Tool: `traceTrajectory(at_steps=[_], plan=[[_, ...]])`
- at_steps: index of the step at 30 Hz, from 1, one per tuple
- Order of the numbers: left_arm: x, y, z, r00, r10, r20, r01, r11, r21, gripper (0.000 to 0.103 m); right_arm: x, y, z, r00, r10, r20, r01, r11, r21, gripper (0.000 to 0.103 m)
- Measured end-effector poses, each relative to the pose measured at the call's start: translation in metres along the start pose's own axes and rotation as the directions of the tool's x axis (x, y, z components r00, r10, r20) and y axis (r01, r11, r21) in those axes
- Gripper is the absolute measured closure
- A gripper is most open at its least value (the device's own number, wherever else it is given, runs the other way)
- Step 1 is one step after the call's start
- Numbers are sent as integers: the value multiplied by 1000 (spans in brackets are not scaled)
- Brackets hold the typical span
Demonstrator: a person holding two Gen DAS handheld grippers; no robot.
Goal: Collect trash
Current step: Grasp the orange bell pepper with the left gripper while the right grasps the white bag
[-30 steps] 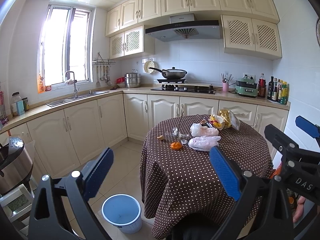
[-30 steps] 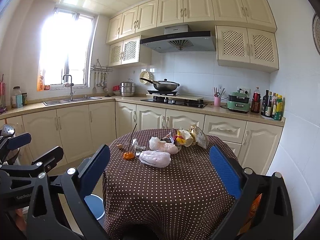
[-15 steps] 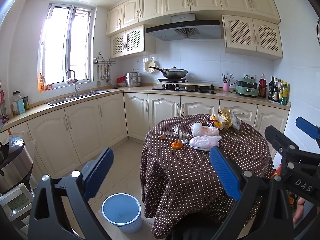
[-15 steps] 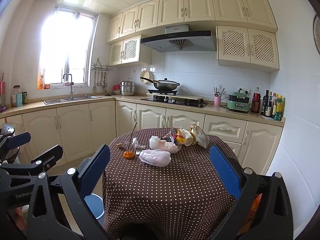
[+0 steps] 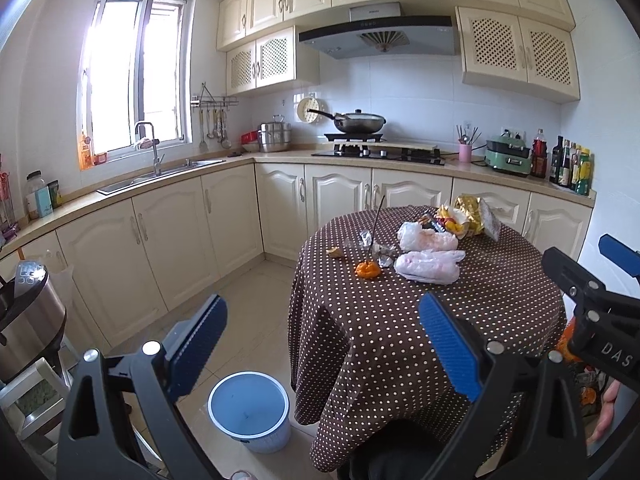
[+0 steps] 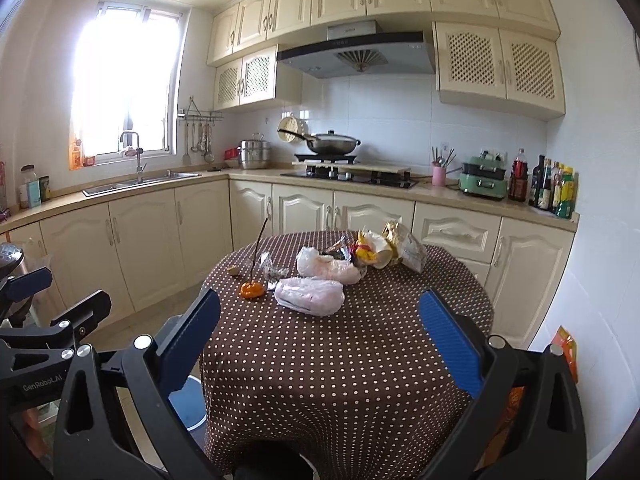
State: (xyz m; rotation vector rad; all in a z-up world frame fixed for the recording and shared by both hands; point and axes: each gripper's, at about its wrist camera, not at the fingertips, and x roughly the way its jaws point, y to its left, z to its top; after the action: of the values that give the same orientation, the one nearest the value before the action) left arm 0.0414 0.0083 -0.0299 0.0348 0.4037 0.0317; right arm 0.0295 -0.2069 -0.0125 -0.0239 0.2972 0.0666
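**Both tongs spread, nothing held**

Left gripper [image 5: 322, 346] and right gripper [image 6: 320, 336] gape wide short of my table [image 6: 344, 360]. I see trash clustered at its far side: plastic bags [image 6: 310, 295], orange peel [image 6: 252, 289], wrappers [image 6: 376, 250]. Blue bin [image 5: 249, 411] stands on the floor beside it.

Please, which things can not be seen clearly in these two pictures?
- Blue bin: in the right wrist view, mostly hidden behind the right gripper finger.
- Table legs: hidden by the tablecloth, both views.
- Snack wrappers: print too small to read.
- Orange bag: cut off by the gripper.
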Motion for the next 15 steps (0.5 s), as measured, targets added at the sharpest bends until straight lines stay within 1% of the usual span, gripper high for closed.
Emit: traceTrajectory(at_steps=[5,9,13,15], plan=[[32,-5,-1,999,14,-53,-14,1000,6,8,29,-15,-5,999,14,-49,-12,999,36,7],[60,-11,-3,995,10,-103,-10,1000,7,8,55,-30,-10,996,-5,-87,10,999,53,7],[93,-20,-7,986,-24,-165,25,1000,3,8,86,-48,-17,990,-41,-137,51,996,69,7],[107,-24,-8,981,-43,-189,43,999,-4,8,104,-58,-22,984,-47,-174,62,995,83,7]])
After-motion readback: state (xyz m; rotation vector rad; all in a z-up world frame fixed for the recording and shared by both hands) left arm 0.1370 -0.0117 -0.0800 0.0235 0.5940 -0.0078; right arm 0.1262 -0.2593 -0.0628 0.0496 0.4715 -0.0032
